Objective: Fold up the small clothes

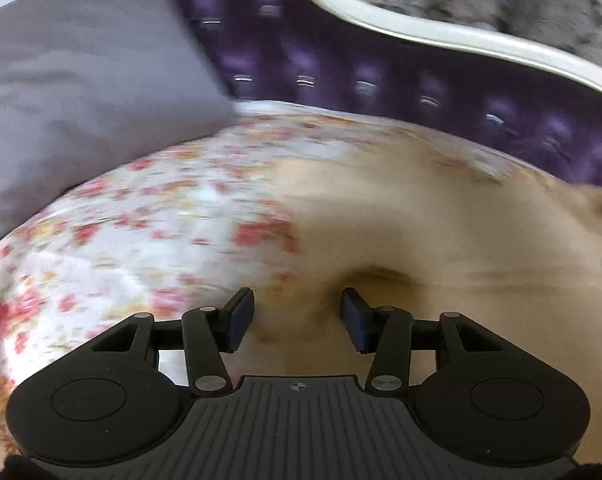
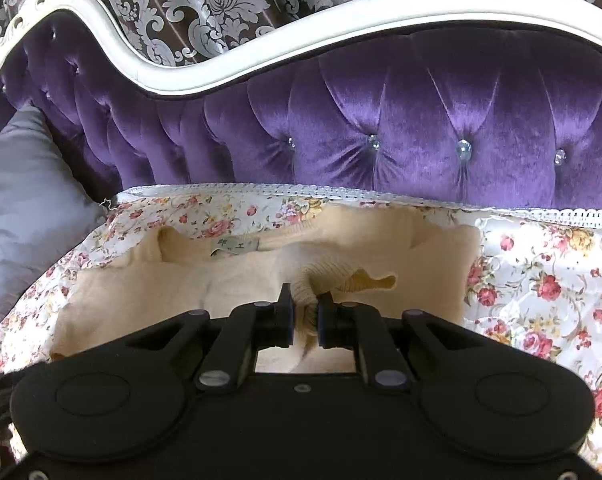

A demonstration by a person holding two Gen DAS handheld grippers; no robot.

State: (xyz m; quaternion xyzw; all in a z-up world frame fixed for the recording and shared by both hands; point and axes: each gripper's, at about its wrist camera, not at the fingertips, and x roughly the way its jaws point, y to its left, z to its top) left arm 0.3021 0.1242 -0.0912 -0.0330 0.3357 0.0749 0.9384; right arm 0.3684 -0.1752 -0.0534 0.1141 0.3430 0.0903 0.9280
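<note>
Left gripper [image 1: 297,318]: jaws apart, empty, poised low over the cream sweater [image 1: 441,248], which fills centre and right of its blurred frame. Right gripper [image 2: 304,316]: jaws closed on a ribbed cuff [image 2: 321,280], frame centre. The sweater's body spreads left to right across the floral bedspread [image 2: 541,280]; the right gripper is nearer, already engaged.

left view motion-blurred, sweater [image 1: 421,240] cut off right, label [image 2: 233,245] unreadable

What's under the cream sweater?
The floral bedspread shows all around the cream sweater, which lies flat on it. The right hand-held gripper pinches a ribbed cuff. Anything beneath the sweater's middle is covered.
</note>
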